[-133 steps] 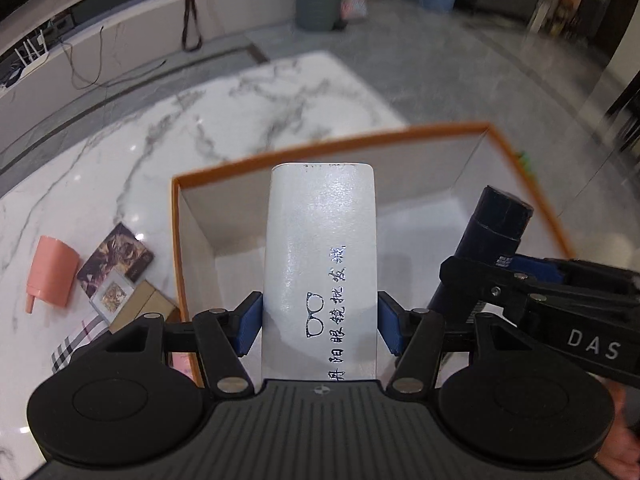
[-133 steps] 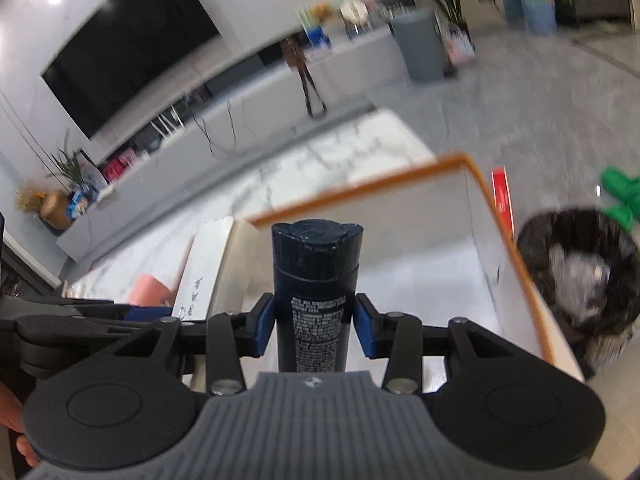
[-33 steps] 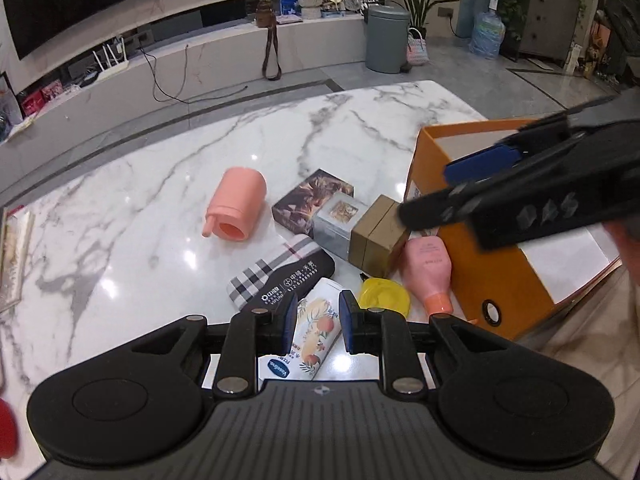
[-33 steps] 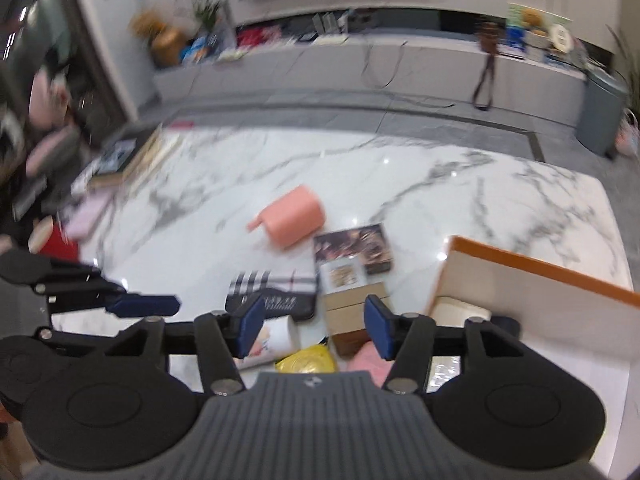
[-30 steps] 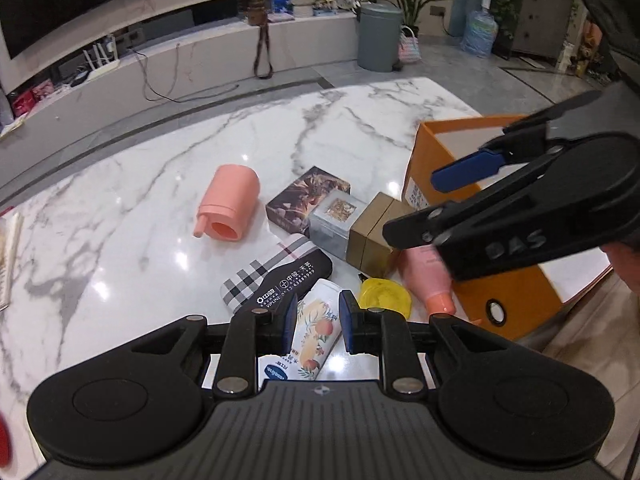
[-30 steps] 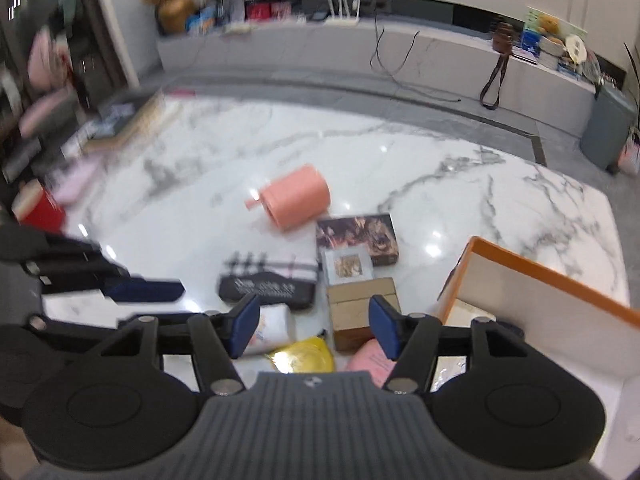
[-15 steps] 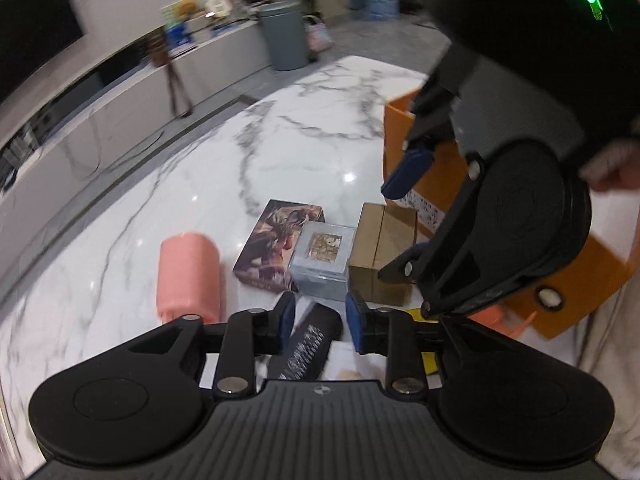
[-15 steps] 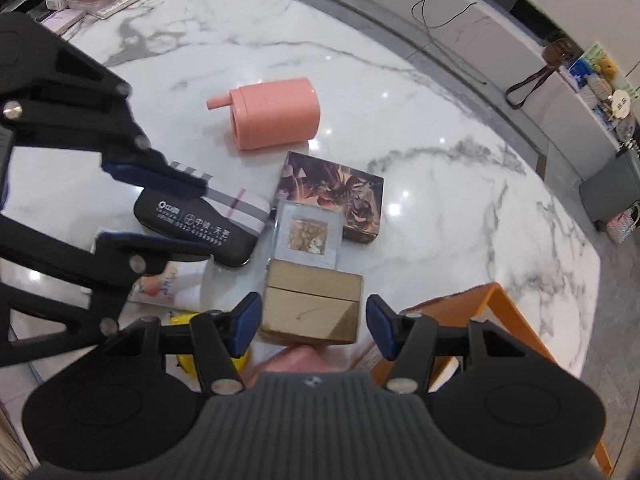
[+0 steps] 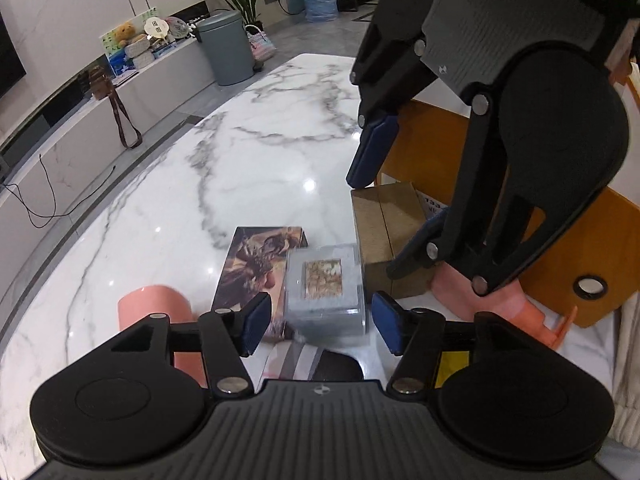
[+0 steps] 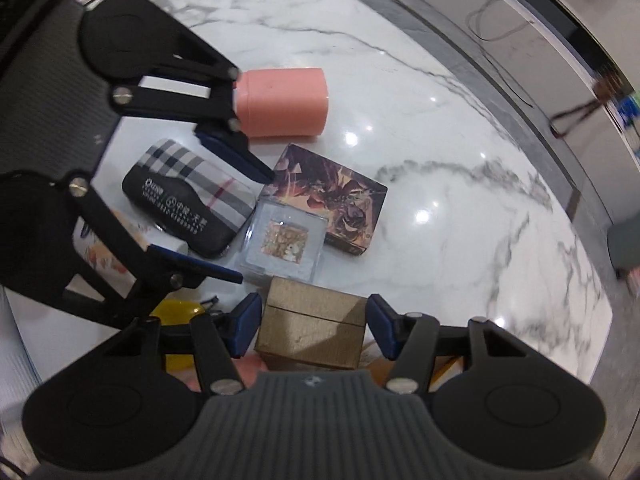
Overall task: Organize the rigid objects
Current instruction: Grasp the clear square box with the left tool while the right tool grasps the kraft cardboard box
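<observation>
My left gripper (image 9: 322, 328) points down at the marble table with its jaws opening. A small grey box with a picture lid (image 9: 324, 292) lies between its fingers, with gaps on both sides. My right gripper (image 10: 313, 326) is open and straddles a brown cardboard box (image 10: 312, 320) without clearly pressing on it. In the left wrist view the right gripper (image 9: 394, 204) hangs over the brown box (image 9: 384, 224). In the right wrist view the left gripper (image 10: 253, 228) hovers at the grey box (image 10: 284, 240).
An orange bin (image 9: 580, 240) stands right of the cluster. Around the two boxes lie a pink cup (image 10: 284, 104), a dark picture box (image 10: 340, 200), a plaid glasses case (image 10: 192, 196), a yellow item (image 10: 176, 312) and a pink bottle (image 9: 480, 300).
Both grippers let go of the white case and dark bottle, then came down over the cluster. The left jaws widened from nearly shut and now straddle the grey box.
</observation>
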`<state>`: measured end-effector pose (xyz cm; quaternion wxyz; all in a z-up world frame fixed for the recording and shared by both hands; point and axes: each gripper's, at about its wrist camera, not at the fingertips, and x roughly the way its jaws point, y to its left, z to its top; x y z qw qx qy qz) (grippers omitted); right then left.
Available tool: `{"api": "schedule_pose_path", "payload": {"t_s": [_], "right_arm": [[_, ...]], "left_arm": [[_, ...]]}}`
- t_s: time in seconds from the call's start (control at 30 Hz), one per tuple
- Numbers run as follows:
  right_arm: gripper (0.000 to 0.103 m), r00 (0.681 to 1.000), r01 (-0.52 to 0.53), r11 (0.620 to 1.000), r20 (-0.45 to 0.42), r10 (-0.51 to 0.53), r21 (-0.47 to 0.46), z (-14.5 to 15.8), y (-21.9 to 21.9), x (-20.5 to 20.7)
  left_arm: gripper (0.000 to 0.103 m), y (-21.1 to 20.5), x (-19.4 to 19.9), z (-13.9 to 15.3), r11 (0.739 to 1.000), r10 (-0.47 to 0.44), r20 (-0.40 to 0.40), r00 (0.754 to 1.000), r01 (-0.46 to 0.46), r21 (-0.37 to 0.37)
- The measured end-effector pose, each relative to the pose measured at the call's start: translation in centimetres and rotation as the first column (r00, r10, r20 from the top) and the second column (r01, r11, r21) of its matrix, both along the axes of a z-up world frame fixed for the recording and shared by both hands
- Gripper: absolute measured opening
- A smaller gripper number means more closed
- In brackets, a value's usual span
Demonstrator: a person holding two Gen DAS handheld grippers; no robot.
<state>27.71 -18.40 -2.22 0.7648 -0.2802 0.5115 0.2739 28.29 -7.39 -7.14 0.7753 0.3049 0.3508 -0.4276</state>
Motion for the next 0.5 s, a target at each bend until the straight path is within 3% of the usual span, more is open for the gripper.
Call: {"api": "schedule_pose_path", "payload": {"t_s": [0.1,0.23,0.5], "right_arm": [[0.061,1.000,-0.013,1.000,-0.014,0.013,-0.012,-0.2,-0.2,0.4],[0.063,0.999,0.001,1.000,-0.033,-0.002,-0.026,-0.7,0.1,0.9],[0.061,1.000,-0.009,1.000,0.002,0.009,0.006,-0.4,0.8,-0.3]], "left_arm": [[0.067,-0.6,0.3,-0.5,1.000,0.021,-0.003,1.000,-0.021,-0.010],[0.054,-0.5,0.1,-0.7,0.998,0.055,-0.021,0.998,-0.056,-0.023],[0.053,2.6,-2.0,0.4,0.979,0.199,-0.095,0.975,-0.201,-0.009]]}}
